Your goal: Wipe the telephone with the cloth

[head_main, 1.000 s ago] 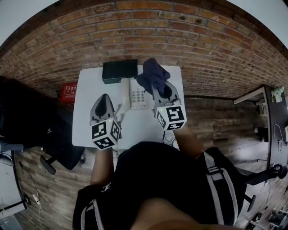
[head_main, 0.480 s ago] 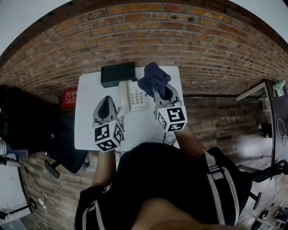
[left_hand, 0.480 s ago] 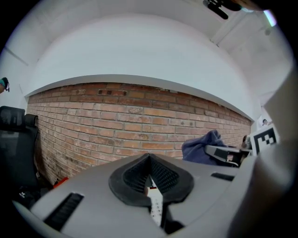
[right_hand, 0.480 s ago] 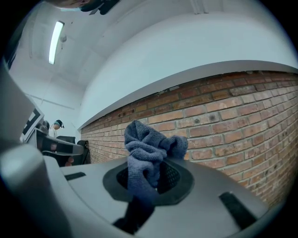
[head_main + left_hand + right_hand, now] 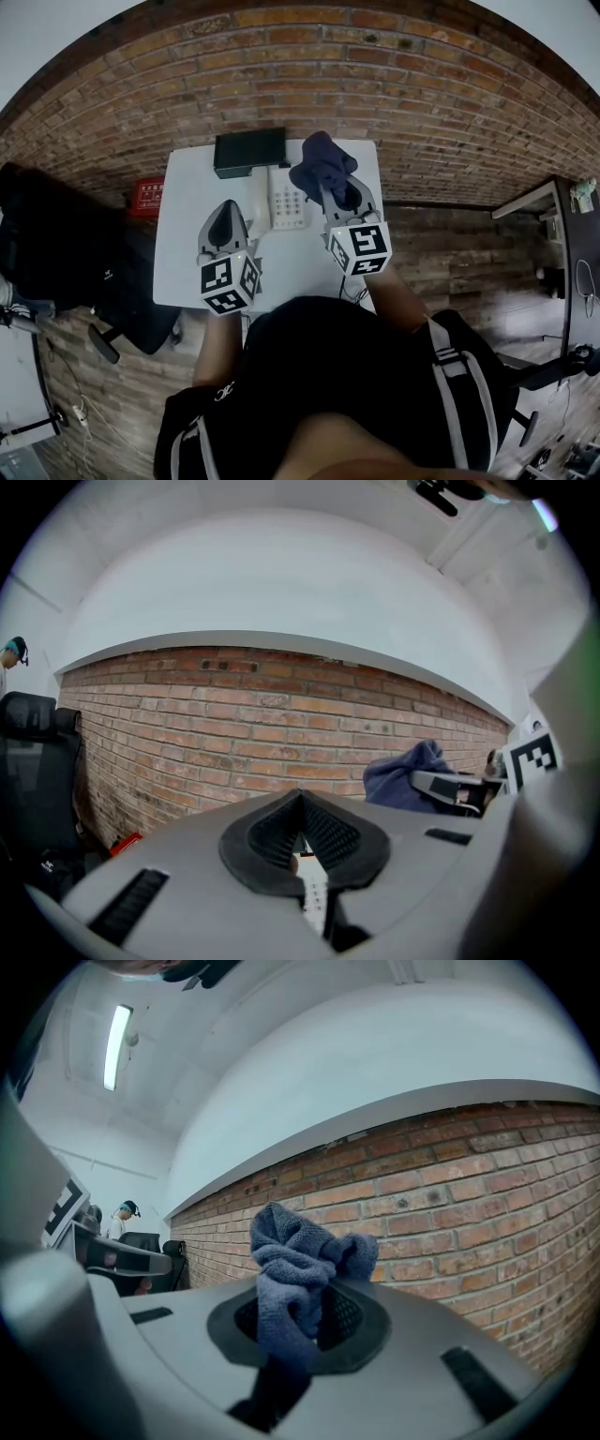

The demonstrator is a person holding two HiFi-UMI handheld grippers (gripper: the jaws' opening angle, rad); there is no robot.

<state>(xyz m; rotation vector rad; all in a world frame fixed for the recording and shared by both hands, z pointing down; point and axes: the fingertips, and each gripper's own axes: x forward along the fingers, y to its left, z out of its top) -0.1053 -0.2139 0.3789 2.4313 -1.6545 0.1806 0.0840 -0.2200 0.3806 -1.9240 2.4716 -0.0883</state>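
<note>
Two grippers over white table [image 5: 187, 244]: right gripper [image 5: 300, 1309] clamped on bunched blue cloth [image 5: 298, 1255], wad just beside far right corner of telephone [image 5: 287, 202]; left gripper [image 5: 300, 799] closed, empty, near phone's left edge. Advice: press wad flat on keypad, sweep lengthwise, light pressure, left steadying base against sliding

On the table [image 5: 187, 253], the box [image 5: 249, 151] is sitting behind the phone [image 5: 288, 202]; I'm holding the cloth [image 5: 322, 159] at its right.
</note>
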